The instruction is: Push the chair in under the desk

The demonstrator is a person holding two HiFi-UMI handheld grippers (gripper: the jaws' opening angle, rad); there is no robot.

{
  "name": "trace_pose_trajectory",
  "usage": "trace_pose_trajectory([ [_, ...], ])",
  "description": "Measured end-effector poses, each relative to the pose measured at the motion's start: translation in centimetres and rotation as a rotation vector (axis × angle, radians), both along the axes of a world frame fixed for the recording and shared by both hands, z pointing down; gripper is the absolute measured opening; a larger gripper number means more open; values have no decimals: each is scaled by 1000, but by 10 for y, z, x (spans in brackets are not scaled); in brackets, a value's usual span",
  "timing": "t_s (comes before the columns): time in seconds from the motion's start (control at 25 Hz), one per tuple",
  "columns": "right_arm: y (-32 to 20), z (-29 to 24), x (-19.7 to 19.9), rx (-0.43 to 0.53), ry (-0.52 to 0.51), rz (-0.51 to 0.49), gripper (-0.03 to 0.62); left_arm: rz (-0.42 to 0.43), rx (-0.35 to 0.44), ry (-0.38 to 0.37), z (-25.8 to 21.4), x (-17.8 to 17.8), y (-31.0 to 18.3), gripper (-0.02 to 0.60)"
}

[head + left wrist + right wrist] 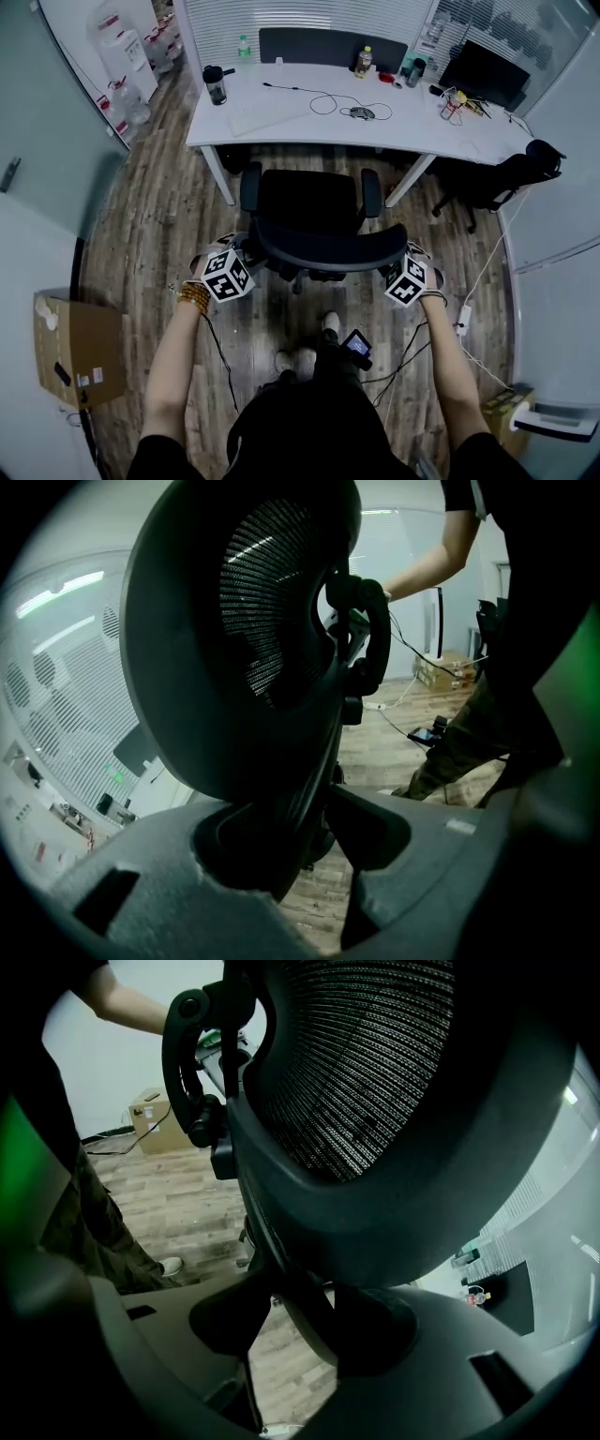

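Clamping opposite ends of the backrest (328, 253), the fingers of the left gripper (246, 249) and right gripper (397, 259) held it for pushing; the office chair (311, 202) stood just short of the white surface (281, 112).

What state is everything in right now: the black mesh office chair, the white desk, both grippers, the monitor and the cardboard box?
Black mesh-backed office chair: upright, facing the desk, seat not yet under it.
Left gripper: closed on the backrest's left rim.
Right gripper: closed on the backrest's right rim.
White desk: cluttered on top.
Black monitor: screen dark.
Brown cardboard box: closed, on the floor.
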State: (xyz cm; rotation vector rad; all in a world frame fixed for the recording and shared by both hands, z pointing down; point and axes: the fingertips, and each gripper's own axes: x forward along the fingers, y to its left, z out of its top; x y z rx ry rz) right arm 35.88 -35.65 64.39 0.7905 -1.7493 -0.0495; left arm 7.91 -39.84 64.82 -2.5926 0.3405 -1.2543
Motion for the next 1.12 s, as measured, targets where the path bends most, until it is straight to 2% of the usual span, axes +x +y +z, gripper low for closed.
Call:
trace_pose_trajectory([
  [1.12,-60,1,25,19,-11,-46,215,-49,-37,-15,3,24,-51,191],
])
